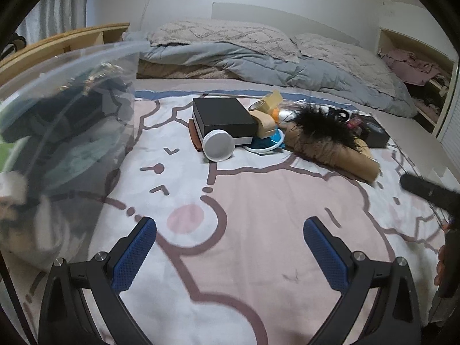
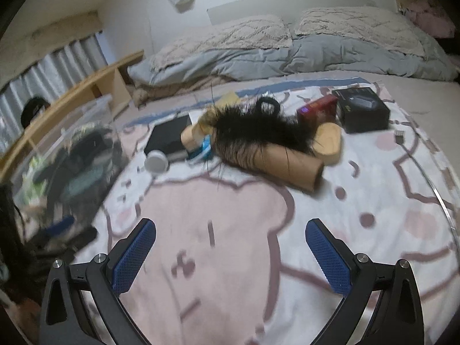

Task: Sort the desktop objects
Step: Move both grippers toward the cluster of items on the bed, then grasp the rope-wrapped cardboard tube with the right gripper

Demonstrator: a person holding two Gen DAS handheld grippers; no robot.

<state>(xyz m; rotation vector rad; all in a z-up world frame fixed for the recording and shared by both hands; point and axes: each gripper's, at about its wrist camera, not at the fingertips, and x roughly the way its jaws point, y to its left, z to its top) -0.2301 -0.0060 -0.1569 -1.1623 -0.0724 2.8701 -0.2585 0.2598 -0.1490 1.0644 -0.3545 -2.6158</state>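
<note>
Hovering both grippers over the pink and white blanket on the bed, and neither has anything in it. My left gripper has its jaws spread wide with just bare blanket between the blue pads, and my right gripper is the same, spread and holding nothing.

All the stuff to sort sits piled toward the far edge of the blanket. A black box has a white round lid leaning against its front, with a blue dish and a tape roll just beside it. A black furry thing lies draped over a cardboard tube. Near the blanket's far right corner are a red box, a wooden oval tray and another black box.

The clear plastic bin at the left edge already has dark items inside, too blurry to name.
</note>
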